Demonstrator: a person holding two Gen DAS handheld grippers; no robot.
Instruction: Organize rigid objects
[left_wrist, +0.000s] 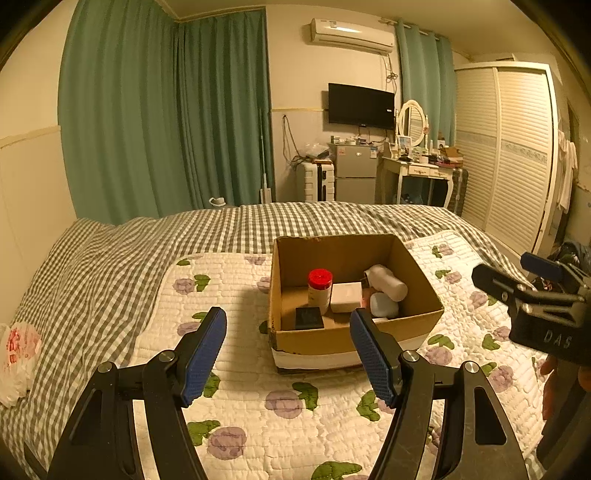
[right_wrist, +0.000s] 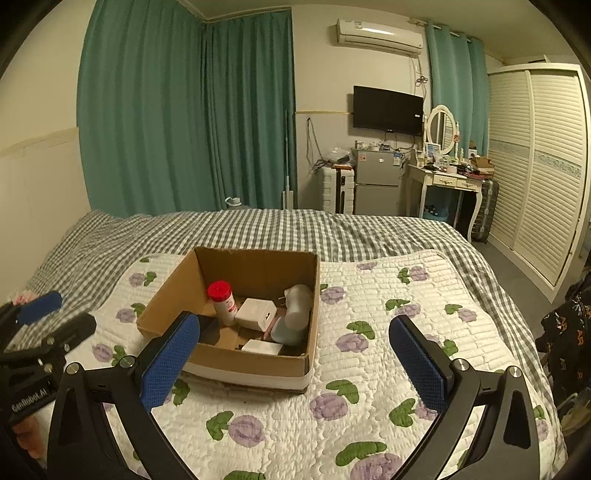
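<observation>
Bottle (left_wrist: 320, 288) in box (left_wrist: 354, 341) on quilt (left_wrist: 258, 398)

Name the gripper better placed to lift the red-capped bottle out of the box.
Left, probably. The left gripper is open, empty and lined up with the cardboard box, the red-capped bottle straight ahead. The right gripper, also open, sits off to the box's right.
</observation>
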